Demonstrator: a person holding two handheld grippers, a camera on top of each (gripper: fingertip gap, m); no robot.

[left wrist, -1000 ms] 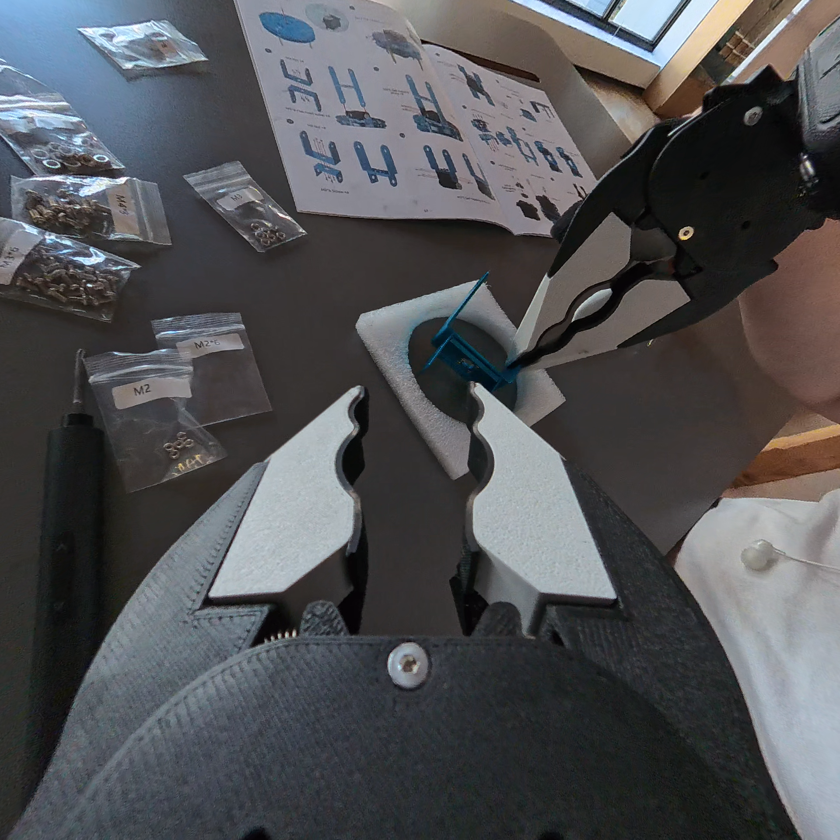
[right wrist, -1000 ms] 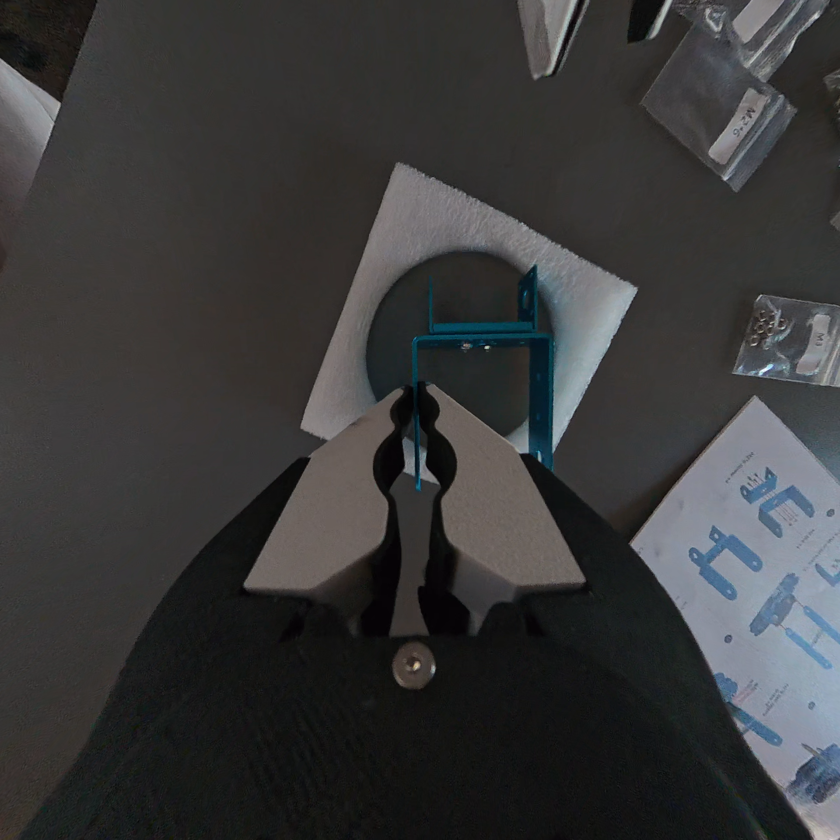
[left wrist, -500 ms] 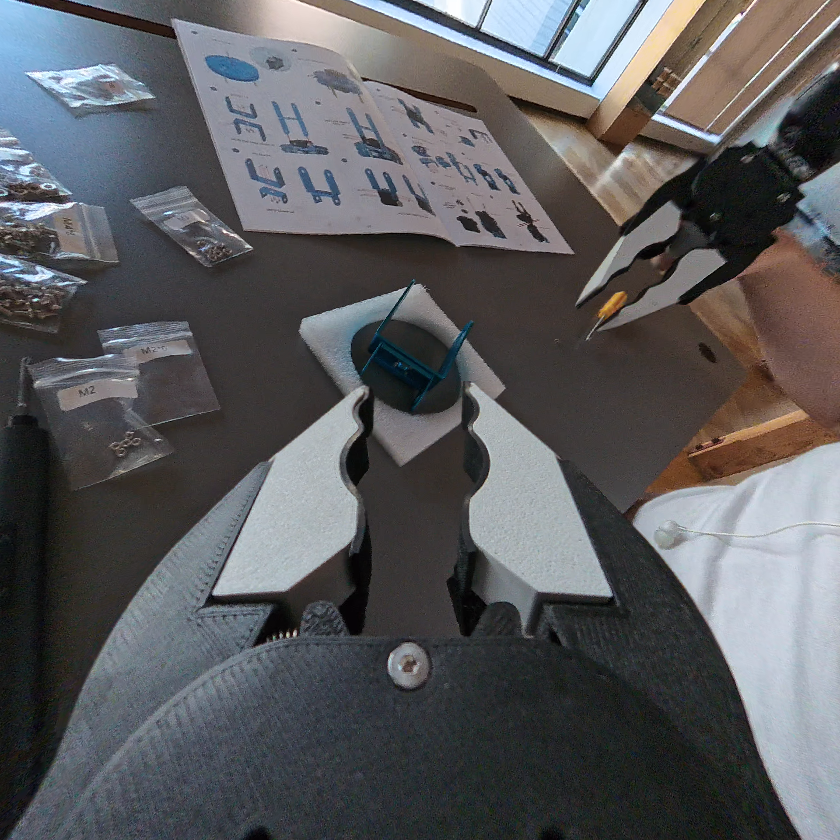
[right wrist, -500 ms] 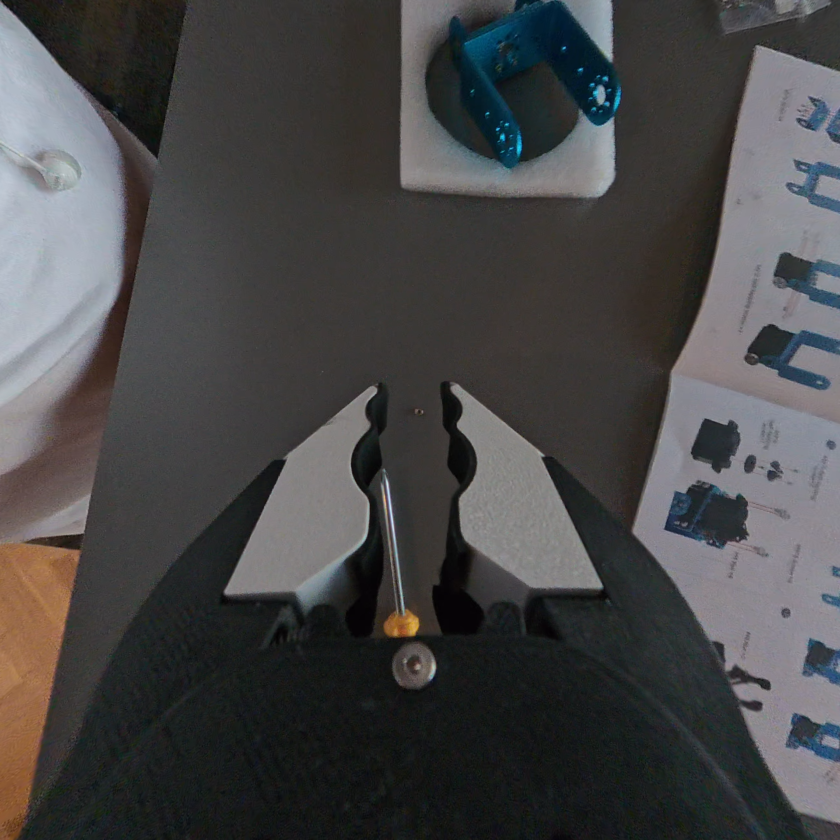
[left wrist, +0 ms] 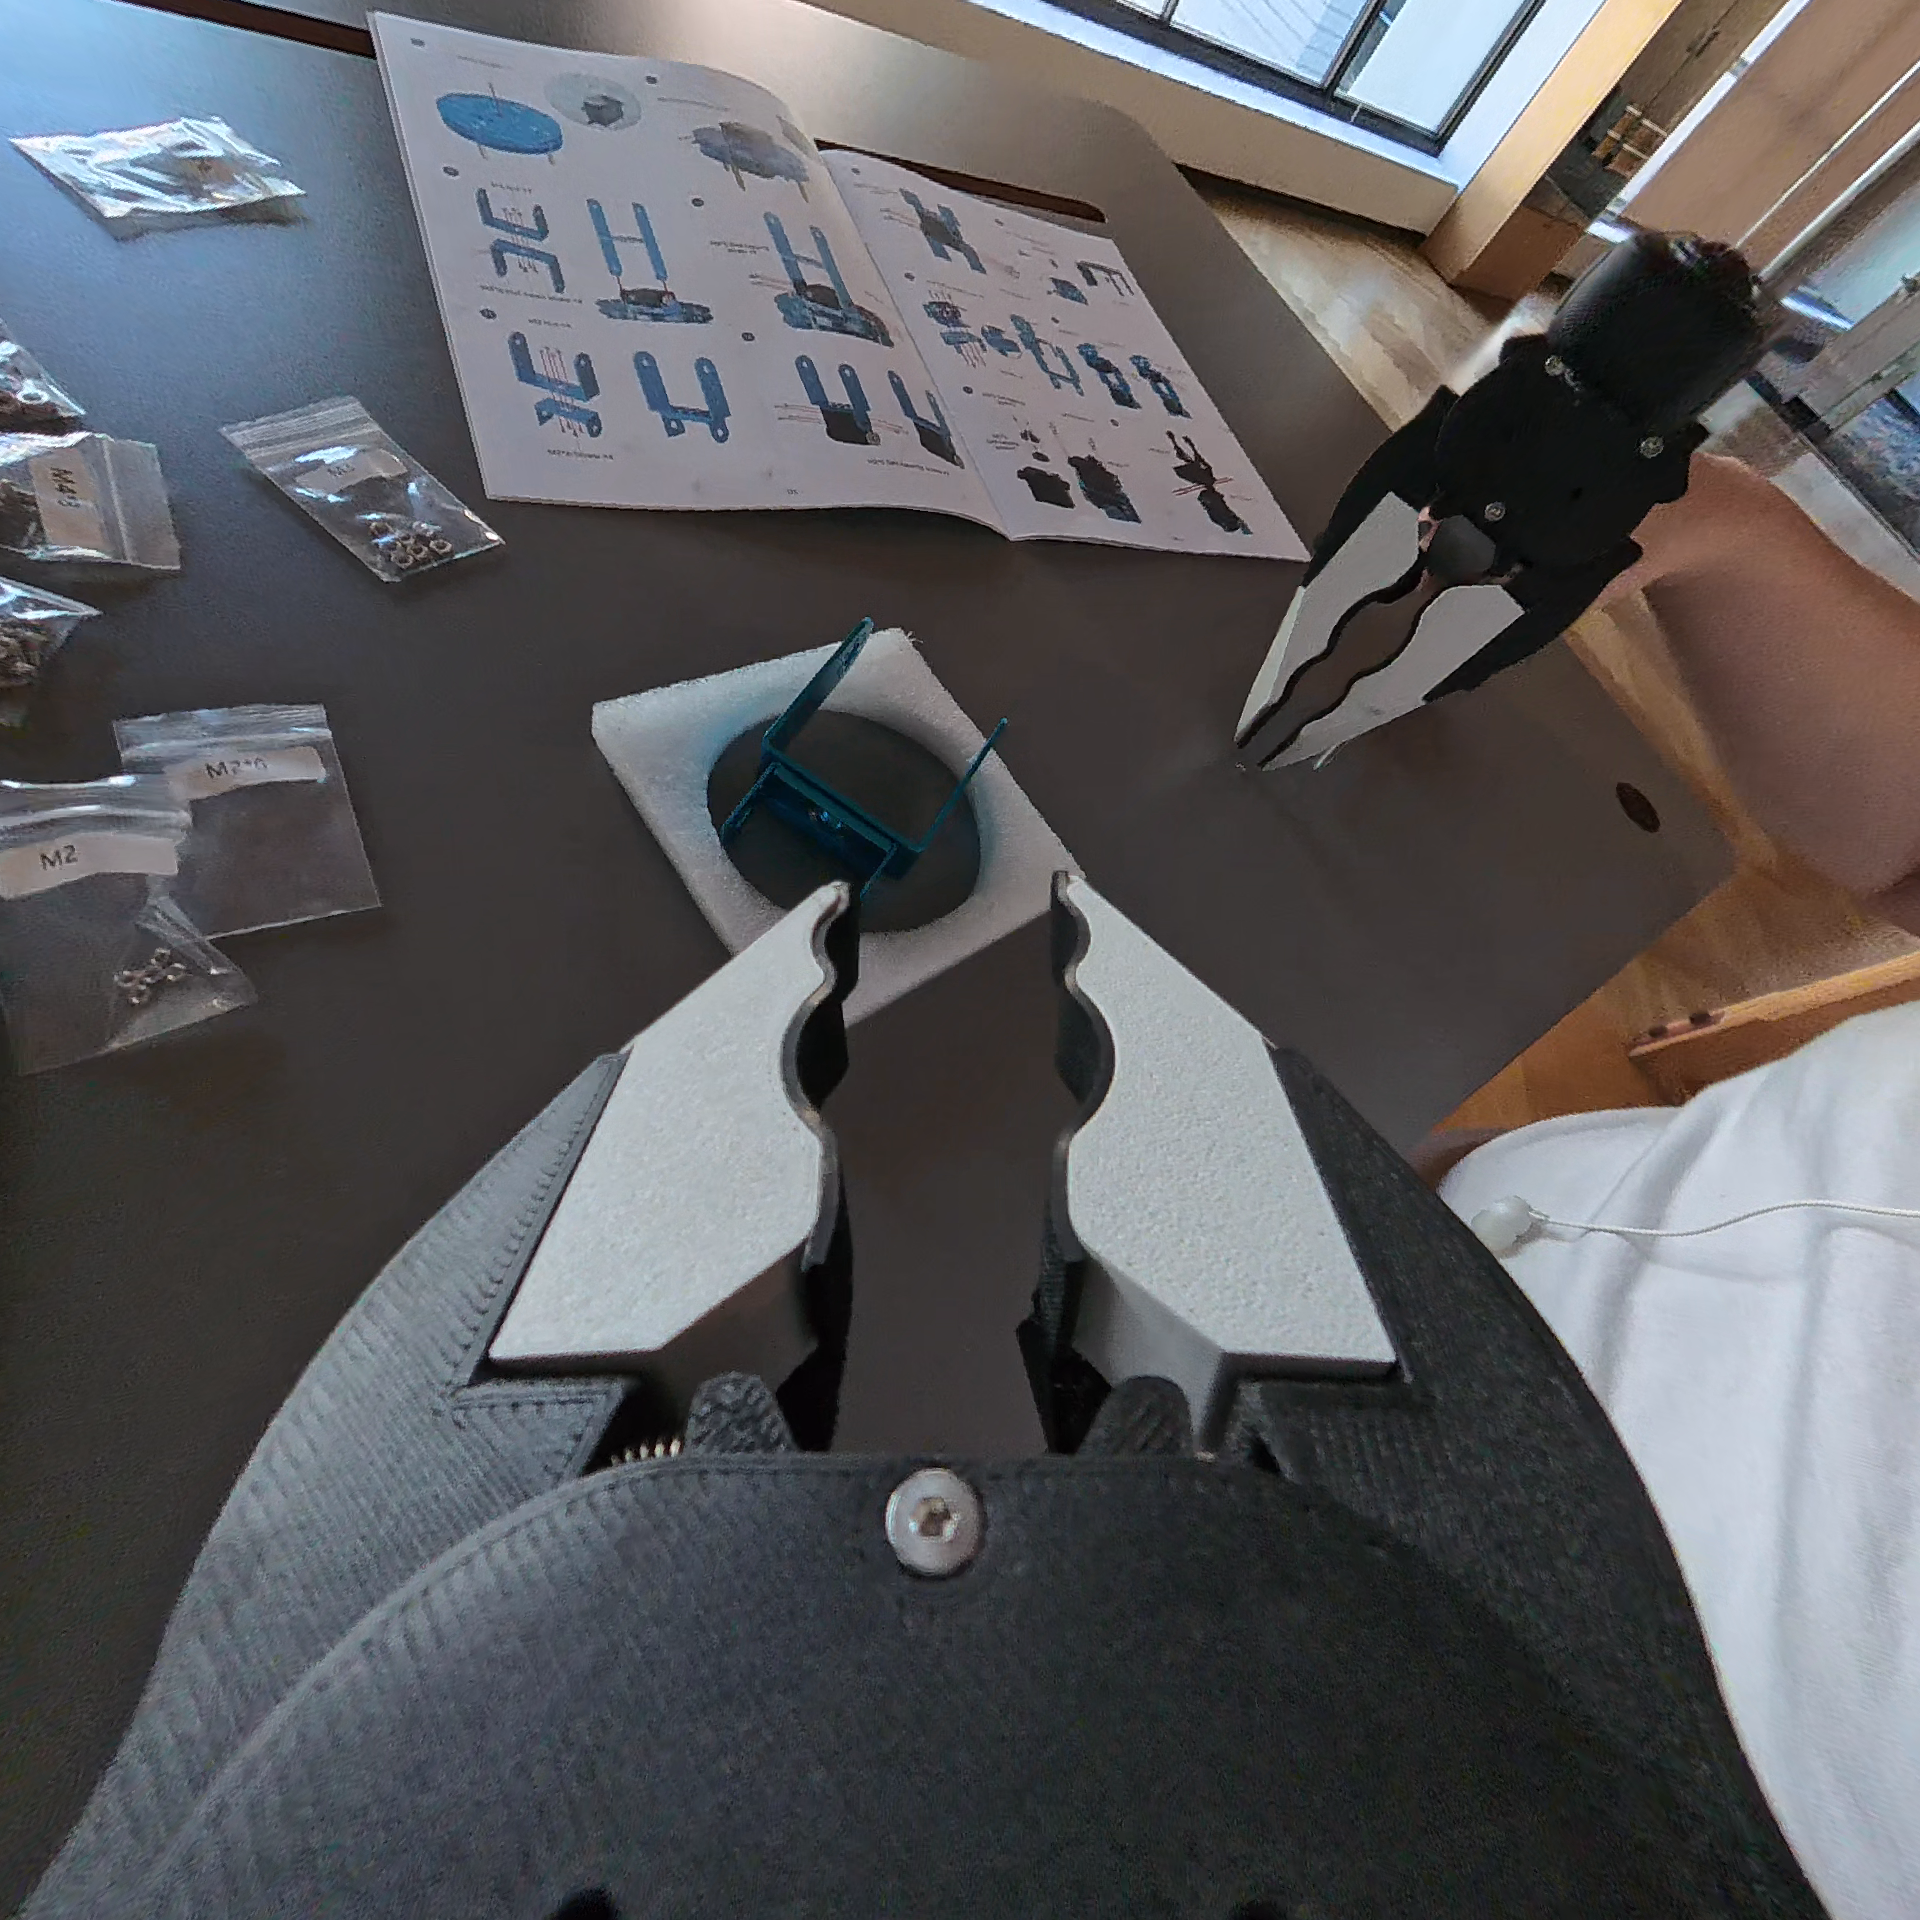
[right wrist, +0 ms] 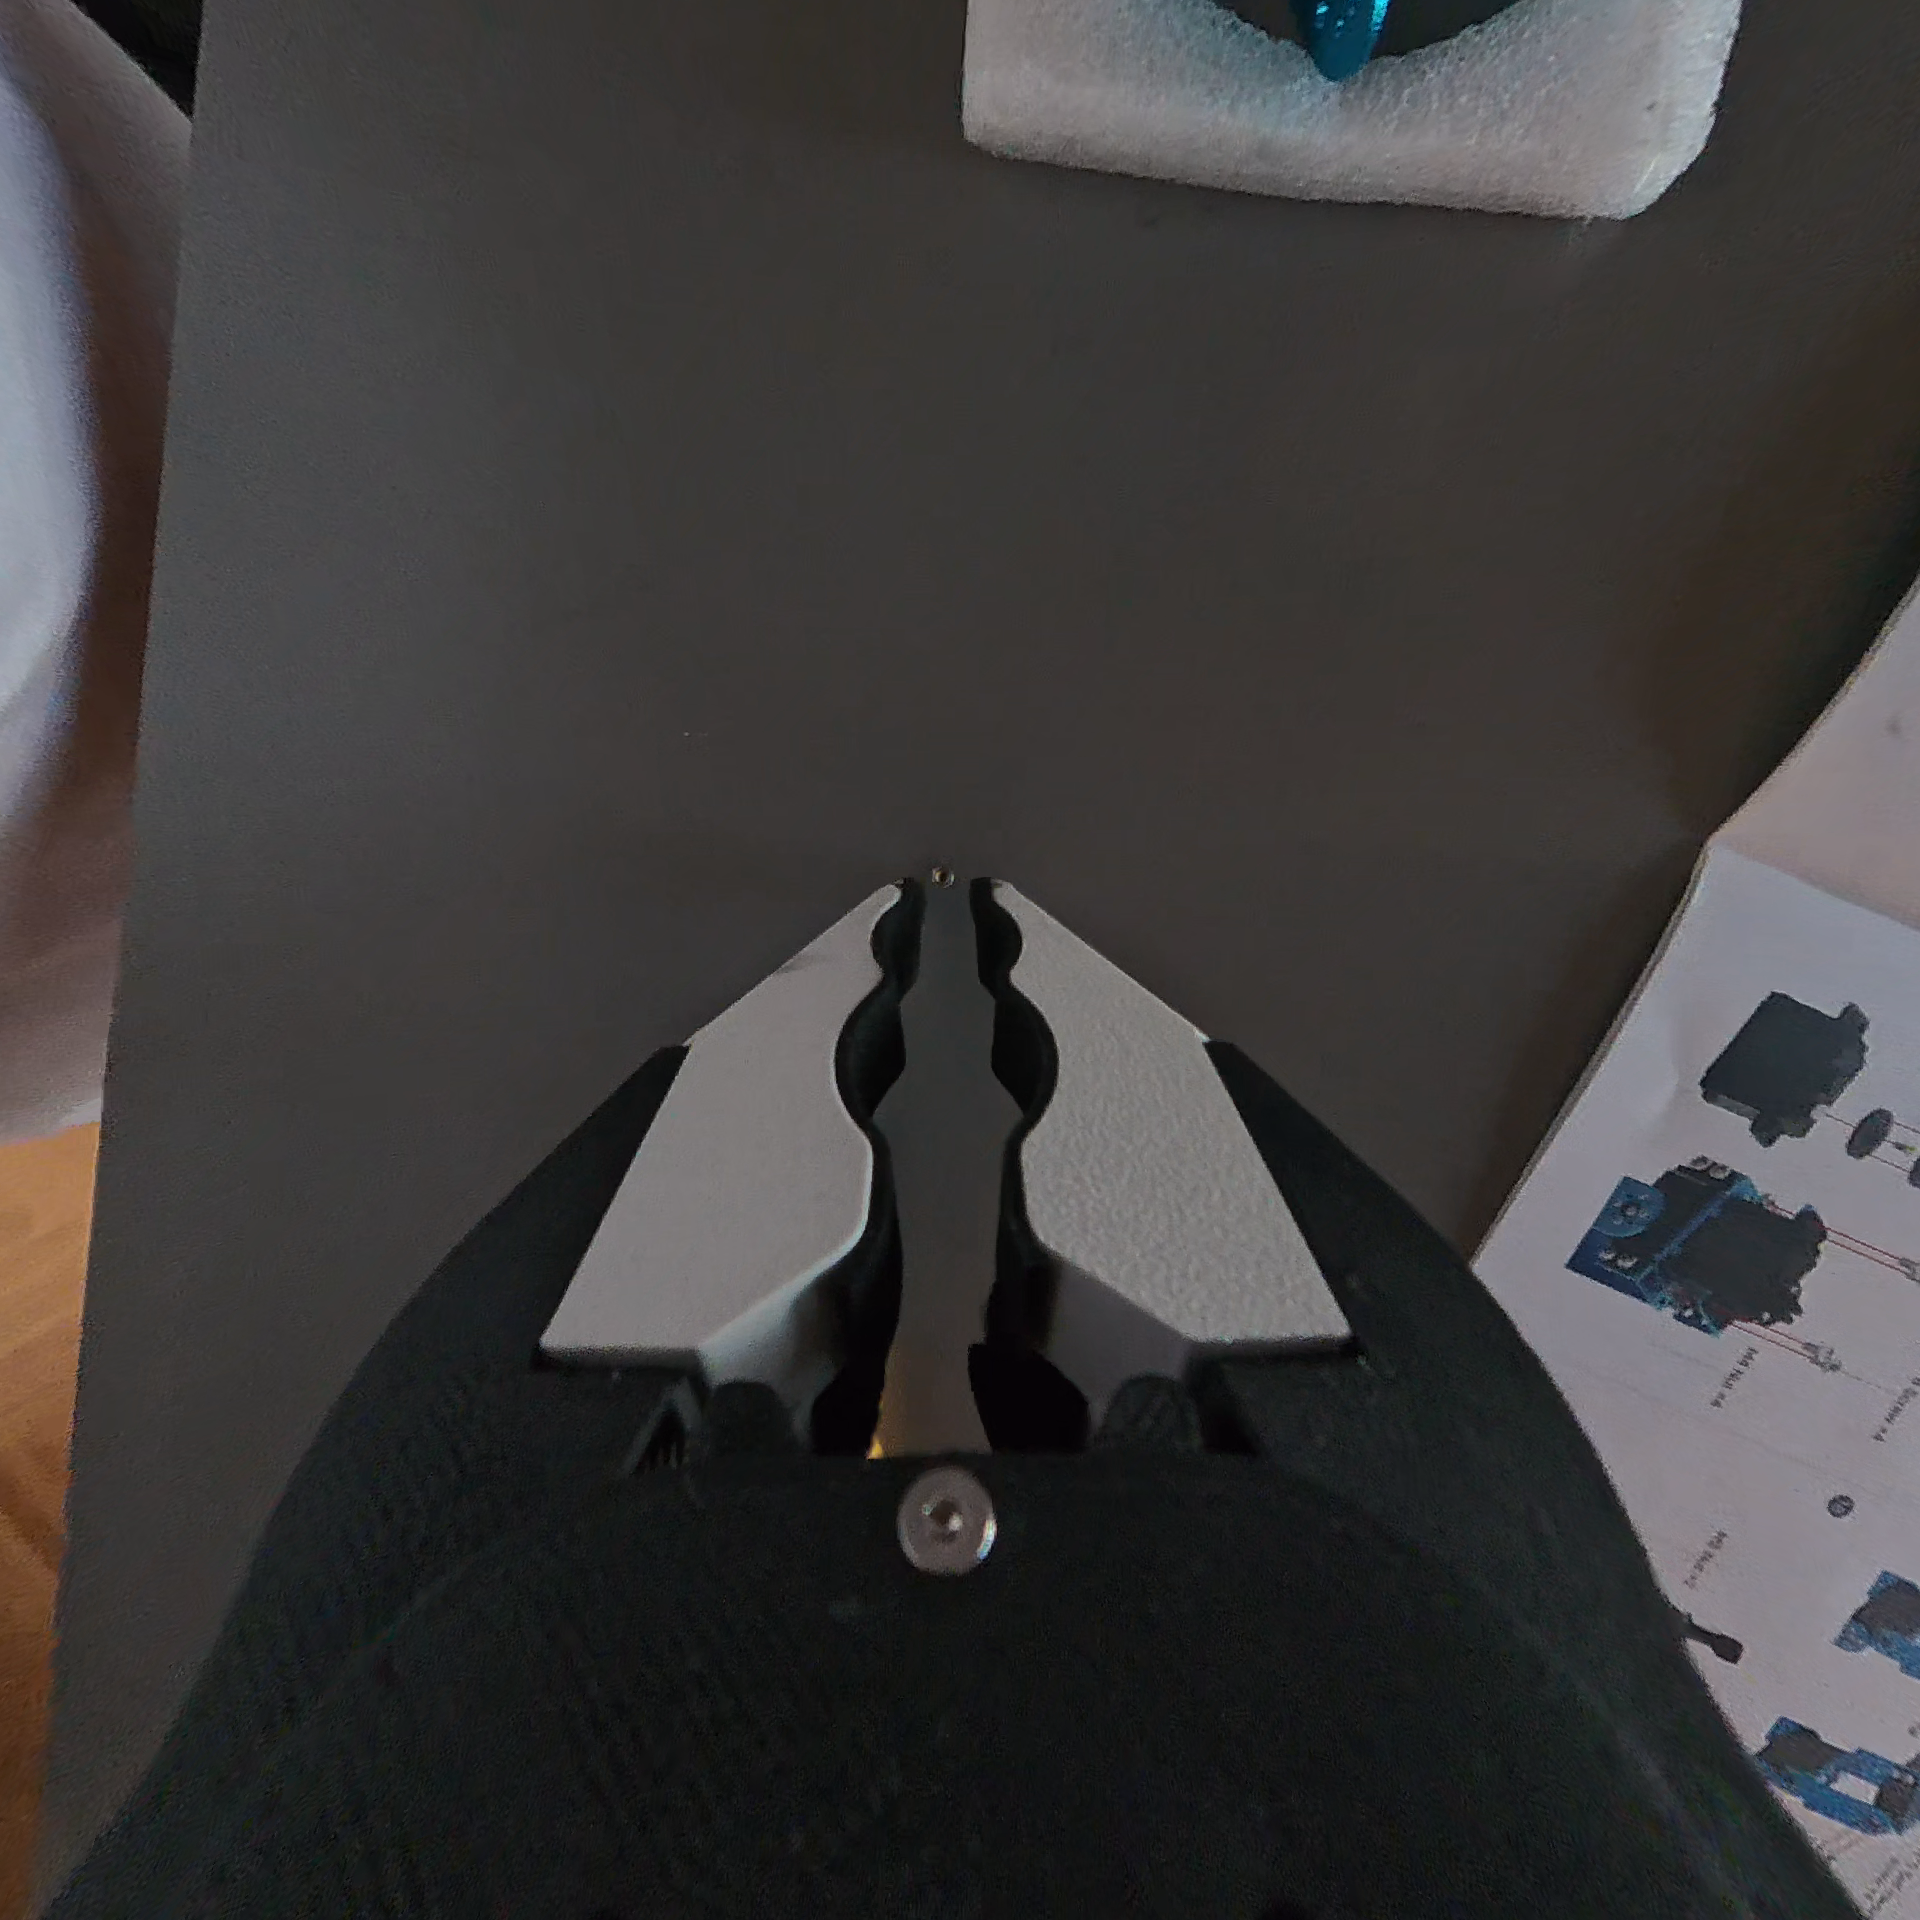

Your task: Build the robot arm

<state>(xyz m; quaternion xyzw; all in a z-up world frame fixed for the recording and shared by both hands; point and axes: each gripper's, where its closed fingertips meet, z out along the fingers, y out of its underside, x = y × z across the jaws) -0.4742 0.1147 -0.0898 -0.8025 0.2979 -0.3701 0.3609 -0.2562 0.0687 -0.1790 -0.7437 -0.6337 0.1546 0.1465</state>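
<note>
A blue metal U-bracket (left wrist: pixel 831 805) stands in the round hole of a white foam pad (left wrist: pixel 665 738) on the dark table (left wrist: pixel 1143 644). My left gripper (left wrist: pixel 951 894) is open and empty, its fingertips just short of the pad's near edge. My right gripper (left wrist: pixel 1278 748) is off to the right of the pad, tips down at the table. In the right wrist view its (right wrist: pixel 940 888) jaws stand a narrow gap apart with nothing gripped. A tiny screw (right wrist: pixel 941 876) lies on the table right at the tips. The pad (right wrist: pixel 1351 114) and a bracket tip (right wrist: pixel 1340 31) show at the top edge.
An open instruction booklet (left wrist: pixel 831 312) lies behind the pad and shows at the right (right wrist: pixel 1766 1351). Several small bags of screws (left wrist: pixel 364 499) lie to the left. A person in white (left wrist: pixel 1714 1403) sits at the table's right edge, near a small hole (left wrist: pixel 1636 805). The grippers' ends are close to 25 cm from one another. To the blue metal U-bracket (left wrist: pixel 831 805): left tips about 9 cm, right tips about 20 cm.
My right gripper let go of the blue bracket, drew away to the right, came down to the table by the tiny screw and narrowed its jaws. My left gripper stayed open near the pad.
</note>
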